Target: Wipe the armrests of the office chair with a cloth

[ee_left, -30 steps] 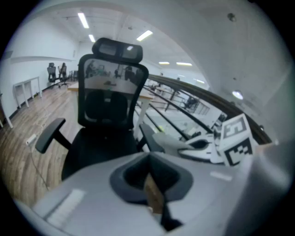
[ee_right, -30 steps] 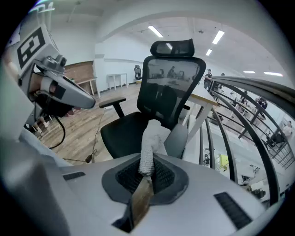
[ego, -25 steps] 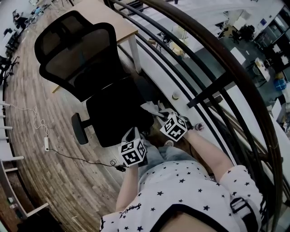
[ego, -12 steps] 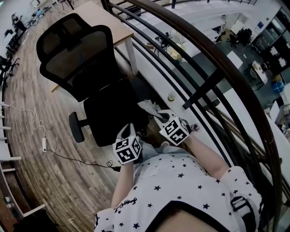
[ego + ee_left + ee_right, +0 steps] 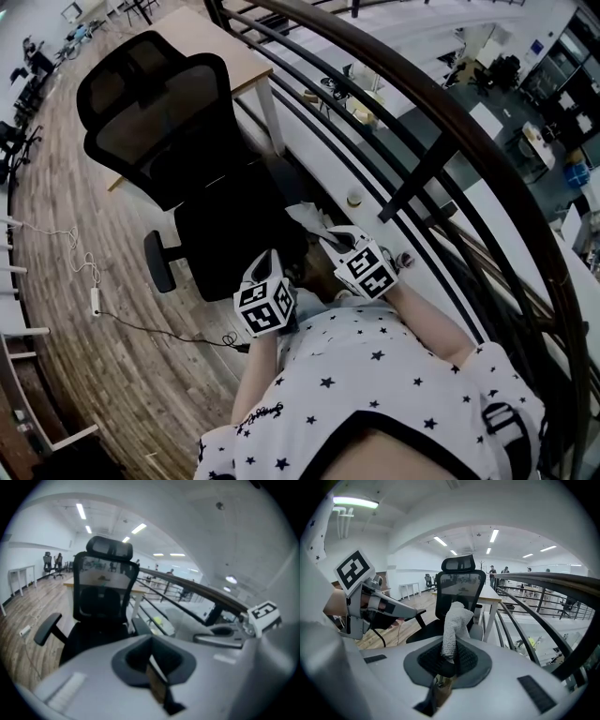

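1. A wooden plank floor point(image 5: 56, 187) fills the left of the head view. A curved dark metal railing point(image 5: 450, 141) sweeps down the right, and the work area lies between them.
2. The black mesh-backed office chair point(image 5: 164, 112) stands at upper left with its seat turned toward the person. This is judged to put both armrests within reach.
3. A wood-topped bench with white legs point(image 5: 216, 42) sits behind the chair at top centre. Nothing on it can be seen to bear on the task.
4. The person in a white star-print shirt point(image 5: 375, 375) occupies the bottom centre, with both forearms extended toward the seat.
5. The right hand-held gripper point(image 5: 330, 242) is at frame centre, with its jaws clamped on a crumpled pale grey cloth point(image 5: 454, 620).
   - The cloth stands up out of the jaws with its free end forward. This is judged to present a pad for wiping.
   - The cloth lies just right of the seat.
6. The left hand-held gripper point(image 5: 267, 270) is at the seat's near edge, with its jaws together and nothing between them. It is judged to be held in reserve, perhaps to steady the chair.
7. One black padded armrest point(image 5: 159, 262) is at left middle, well apart from the cloth.
   - The second armrest point(image 5: 140, 625) shows at the centre of the left gripper view.
   - The cloth appears to touch neither armrest, so wiping is judged not yet begun.
8. No container is discernible near the chair.
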The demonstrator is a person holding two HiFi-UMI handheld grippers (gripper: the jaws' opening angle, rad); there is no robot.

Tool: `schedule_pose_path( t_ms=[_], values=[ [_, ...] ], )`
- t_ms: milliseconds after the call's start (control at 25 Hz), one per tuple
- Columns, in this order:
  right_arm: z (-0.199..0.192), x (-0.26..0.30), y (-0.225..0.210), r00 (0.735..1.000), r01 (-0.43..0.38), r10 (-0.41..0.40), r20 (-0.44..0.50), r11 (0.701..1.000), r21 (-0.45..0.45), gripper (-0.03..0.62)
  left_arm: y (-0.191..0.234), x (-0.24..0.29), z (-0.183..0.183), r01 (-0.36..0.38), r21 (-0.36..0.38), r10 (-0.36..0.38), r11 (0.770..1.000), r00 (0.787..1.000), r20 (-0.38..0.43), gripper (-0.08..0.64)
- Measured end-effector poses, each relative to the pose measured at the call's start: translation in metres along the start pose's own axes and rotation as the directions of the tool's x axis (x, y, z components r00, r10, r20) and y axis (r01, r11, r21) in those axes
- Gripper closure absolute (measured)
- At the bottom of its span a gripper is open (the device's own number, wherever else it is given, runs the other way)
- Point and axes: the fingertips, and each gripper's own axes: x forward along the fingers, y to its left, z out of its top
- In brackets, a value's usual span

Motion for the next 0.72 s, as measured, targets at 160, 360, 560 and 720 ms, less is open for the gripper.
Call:
schedule_pose_path(
  t_ms=[160, 360, 560, 720],
  values=[
    [-0.0049, -0.0031, 0.0018, 1.0, -0.01, 0.01, 0.004, 1.0, 0.018, 0.561, -0.0022, -0.0013, -0.0018, -0.001, -0.003, 0.001, 1.0, 1.0, 0.004, 0.554],
    [-0.0057, -0.0072, -0.0016, 1.0, 0.01, -0.011, 0.024, 1.0, 0.02, 0.563, -0.004, -0.0024, -0.0033, -0.002, -0.004, 0.002, 1.0, 1.0, 0.004, 0.554],
    [-0.0056, -0.0091, -0.004, 0.999, 0.023, -0.024, 0.041, 0.999, 0.033, 0.563, -0.005, -0.0026, -0.006, -0.009, -0.003, 0.009, 1.0, 1.0, 0.0, 0.554],
    [-0.0054, -0.0084, -0.0024, 0.999, 0.016, -0.018, 0.046, 0.999, 0.044, 0.563, -0.0047, -0.0029, -0.0057, -0.009, 0.001, 0.009, 1.0, 1.0, -0.002, 0.555]
  ],
)
